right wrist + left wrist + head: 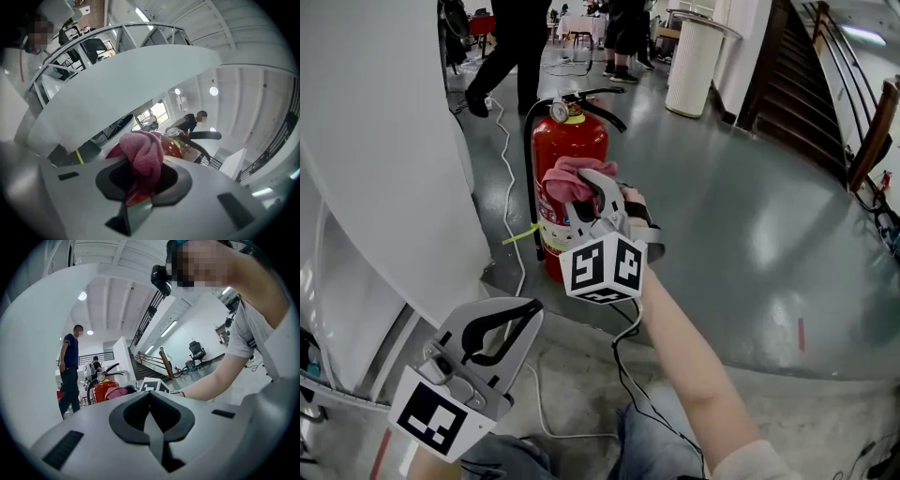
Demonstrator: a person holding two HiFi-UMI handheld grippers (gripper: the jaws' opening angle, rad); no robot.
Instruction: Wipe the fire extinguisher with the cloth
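Observation:
A red fire extinguisher (567,141) with a black handle, hose and gauge stands on the grey floor beside a white pillar. My right gripper (581,192) is shut on a pink cloth (569,180) and holds it against the cylinder's front, about halfway up. The right gripper view shows the pink cloth (143,154) bunched between the jaws, with the red extinguisher (176,145) right behind it. My left gripper (511,328) hangs low at the left, jaws shut with nothing in them, away from the extinguisher (101,390).
A white pillar (384,150) rises close at the left. A white cable (508,169) and a yellow tag (521,234) lie by the extinguisher's base. People (511,47) stand farther back. A white cylindrical bin (694,66) and a staircase (825,84) are at the right.

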